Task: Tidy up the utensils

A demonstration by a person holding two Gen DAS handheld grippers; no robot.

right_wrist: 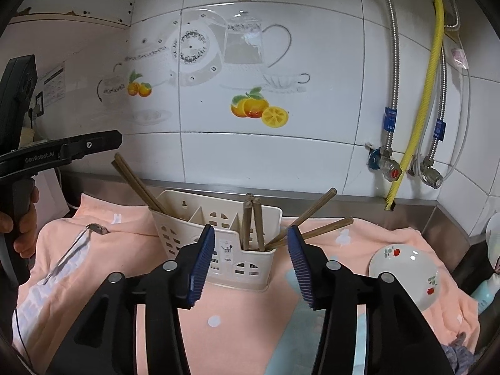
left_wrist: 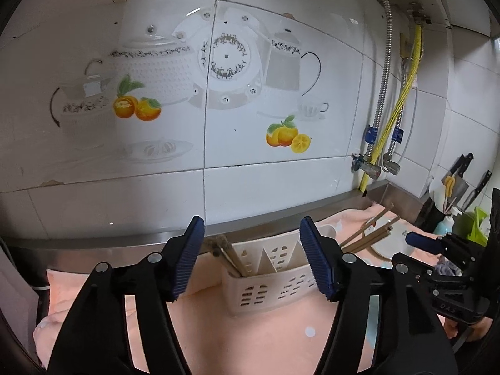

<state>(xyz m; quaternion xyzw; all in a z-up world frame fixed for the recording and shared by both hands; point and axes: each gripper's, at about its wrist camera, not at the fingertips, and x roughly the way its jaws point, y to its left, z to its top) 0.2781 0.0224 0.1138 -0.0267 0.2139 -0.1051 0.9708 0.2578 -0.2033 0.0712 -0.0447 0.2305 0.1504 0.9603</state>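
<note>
I am looking at a steel counter (right_wrist: 343, 201) set against a white tiled wall (left_wrist: 281, 193); the tiles carry printed teapots, a plate and oranges. A peach-pink towel (right_wrist: 243, 309) with white dots covers the worktop. On the right, braided hoses (right_wrist: 394, 72) and a yellow gas hose (right_wrist: 432, 72) run down to valves above the counter edge. A white bowl with red flowers (right_wrist: 406, 270) sits on the towel at the right, and a metal spoon (right_wrist: 73, 247) lies on the towel at the left.

The white plastic utensil caddy (right_wrist: 218, 243), slotted and split into compartments, stands on the towel near the wall. Brown chopsticks (right_wrist: 253, 225) stand and lean in its right-hand compartment, and another pair of chopsticks (right_wrist: 137, 184) leans out of the left-hand one.

My left gripper (left_wrist: 250, 257) has its blue ribbed pads (left_wrist: 187, 262) standing wide apart with nothing between them; the caddy shows through the gap, beyond the tips. My right gripper (right_wrist: 250, 262) is parted about halfway, also empty, its pads (right_wrist: 203, 262) framing the caddy's right compartment without touching it. A hand (right_wrist: 22, 228) grips the left tool's handle at the frame edge of the right view.
</note>
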